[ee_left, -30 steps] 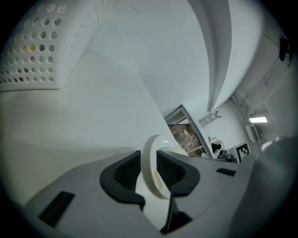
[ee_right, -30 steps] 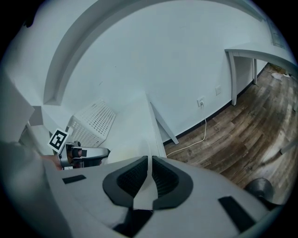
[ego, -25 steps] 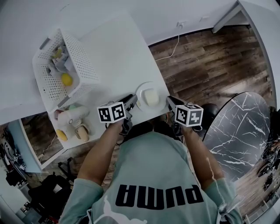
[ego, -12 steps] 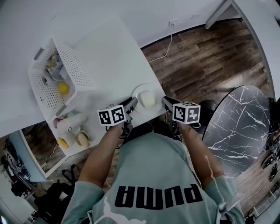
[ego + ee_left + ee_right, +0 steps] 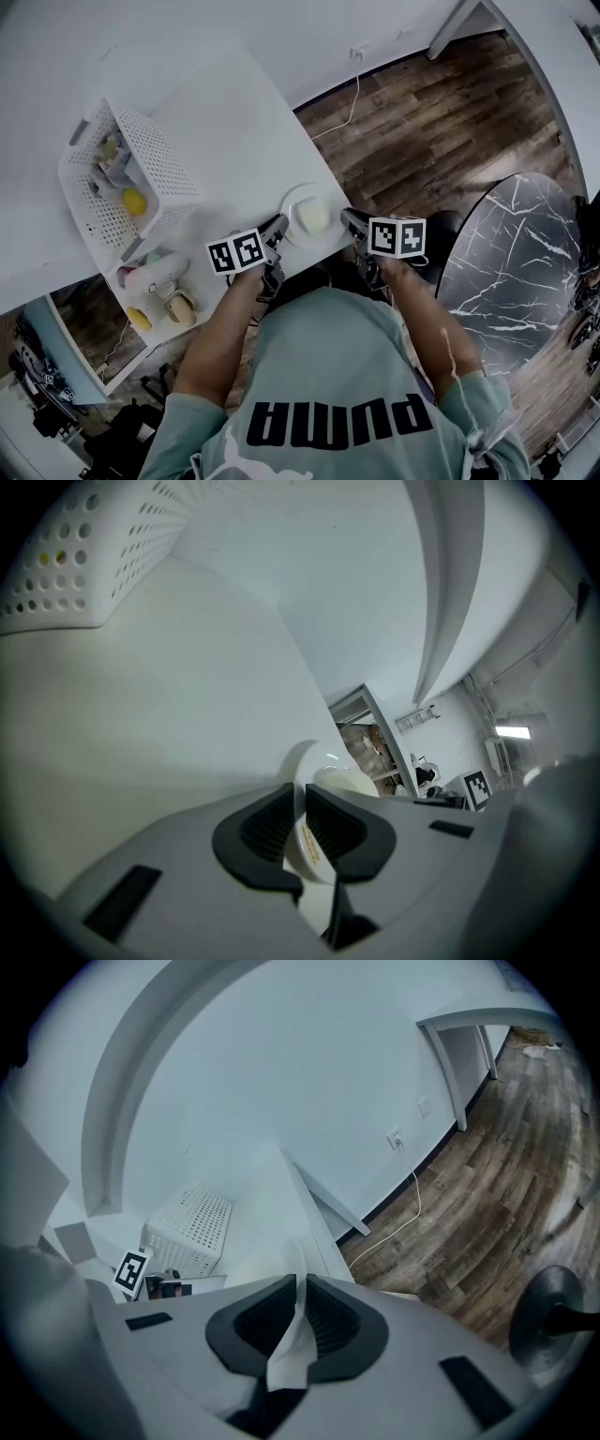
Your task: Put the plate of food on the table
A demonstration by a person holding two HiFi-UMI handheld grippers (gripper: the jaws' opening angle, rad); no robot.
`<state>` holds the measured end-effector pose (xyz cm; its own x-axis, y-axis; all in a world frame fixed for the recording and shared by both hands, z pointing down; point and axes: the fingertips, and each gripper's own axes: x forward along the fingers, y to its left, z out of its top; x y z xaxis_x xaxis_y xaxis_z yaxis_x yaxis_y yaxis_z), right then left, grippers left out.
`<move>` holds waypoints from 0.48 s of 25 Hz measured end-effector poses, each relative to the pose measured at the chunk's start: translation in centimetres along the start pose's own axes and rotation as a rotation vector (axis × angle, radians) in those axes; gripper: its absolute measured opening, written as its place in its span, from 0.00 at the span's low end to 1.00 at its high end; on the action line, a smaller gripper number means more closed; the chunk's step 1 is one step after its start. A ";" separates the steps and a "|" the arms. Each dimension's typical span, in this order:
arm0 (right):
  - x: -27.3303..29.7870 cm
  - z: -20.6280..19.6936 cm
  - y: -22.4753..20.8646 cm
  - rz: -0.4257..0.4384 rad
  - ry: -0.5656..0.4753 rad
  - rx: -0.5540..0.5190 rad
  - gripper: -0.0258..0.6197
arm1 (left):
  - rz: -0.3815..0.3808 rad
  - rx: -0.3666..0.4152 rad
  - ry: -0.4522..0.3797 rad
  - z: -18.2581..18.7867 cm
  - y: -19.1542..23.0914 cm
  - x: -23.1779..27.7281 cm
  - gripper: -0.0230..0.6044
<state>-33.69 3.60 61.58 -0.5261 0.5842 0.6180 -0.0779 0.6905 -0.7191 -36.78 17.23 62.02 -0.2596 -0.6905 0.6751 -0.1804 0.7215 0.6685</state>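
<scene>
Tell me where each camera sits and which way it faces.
Head view: on the head, facing down at table, plate, left gripper, right gripper, forearms.
Left gripper view: on that gripper, along jaws shut on the plate, across the table.
Right gripper view: on that gripper, jaws shut on the plate, facing the floor.
Shared: the plate.

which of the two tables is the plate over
The white table carrying the perforated basket; the plate is at its near edge, clear of the dark marbled table.
</scene>
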 end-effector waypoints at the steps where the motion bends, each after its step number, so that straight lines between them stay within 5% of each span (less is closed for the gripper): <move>1: -0.1 0.0 0.0 -0.001 0.000 0.001 0.08 | -0.003 -0.006 -0.001 -0.1 0.0 -0.1 0.11; 12: -1.8 -0.5 0.9 -0.031 -0.074 0.049 0.08 | -0.086 -0.035 -0.006 -0.6 -1.7 -1.7 0.10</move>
<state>-32.43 3.39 59.99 -0.5834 0.5285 0.6167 -0.1356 0.6853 -0.7155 -35.47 17.17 59.90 -0.2502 -0.7494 0.6130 -0.1694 0.6573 0.7343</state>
